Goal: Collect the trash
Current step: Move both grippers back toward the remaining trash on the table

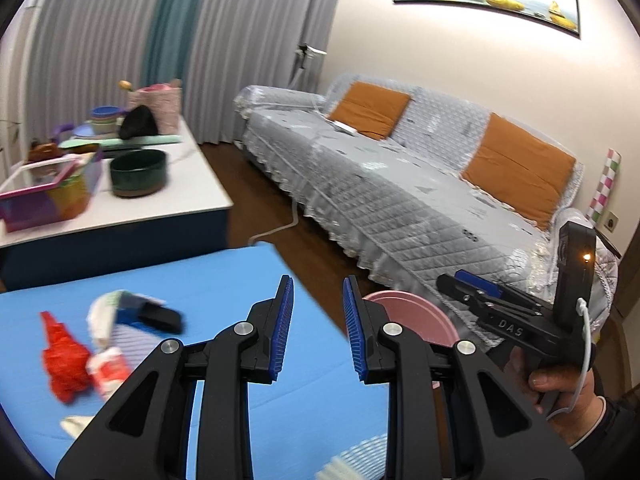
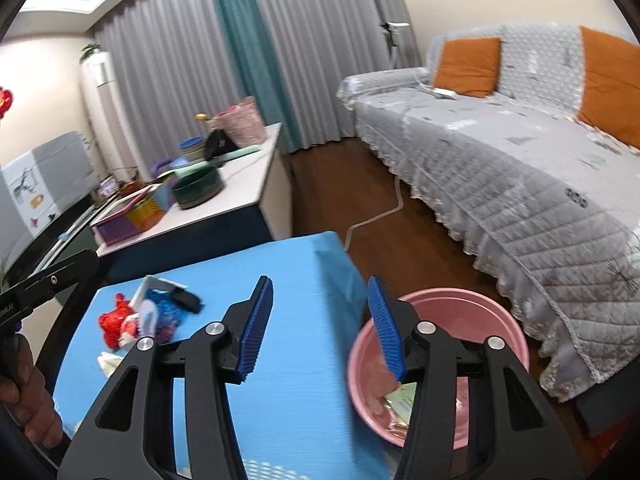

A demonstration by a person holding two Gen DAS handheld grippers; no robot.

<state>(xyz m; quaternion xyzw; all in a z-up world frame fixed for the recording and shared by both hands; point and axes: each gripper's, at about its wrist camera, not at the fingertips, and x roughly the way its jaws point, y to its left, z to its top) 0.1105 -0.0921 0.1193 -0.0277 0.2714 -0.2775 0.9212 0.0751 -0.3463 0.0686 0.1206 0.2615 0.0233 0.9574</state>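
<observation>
A heap of trash [image 2: 140, 320] is seen on the far left part of the blue worktop [image 2: 288, 344]: a crumpled red wrapper [image 1: 64, 356], white paper scraps [image 1: 100, 312], a dark blue packet [image 2: 170, 308] and a small black item [image 1: 162, 318], all lying together and touching or overlapping. The pieces are blurred, so what each is can only be guessed at. A pink basin [image 2: 500, 312] is set on the wooden floor [image 2: 340, 192] just beside the right edge of the worktop, and a pale packet [image 2: 402, 400] is seen lying inside it.

The left gripper [image 1: 318, 328] is held above the right side of the worktop, its jaws parted by a narrow gap with nothing between them. The right gripper [image 2: 320, 328] is held over the worktop edge and the basin rim, its jaws spread wider, also with nothing held. A hand [image 1: 560, 396] is seen on the right gripper's handle.

Further out, a white side table [image 1: 200, 184] is loaded with a dark green bowl [image 1: 138, 172] and a coloured basket [image 1: 48, 196]. A grey covered sofa [image 1: 400, 200] with orange cushions [image 1: 370, 108] stands along the wall, before grey curtains [image 1: 100, 48].
</observation>
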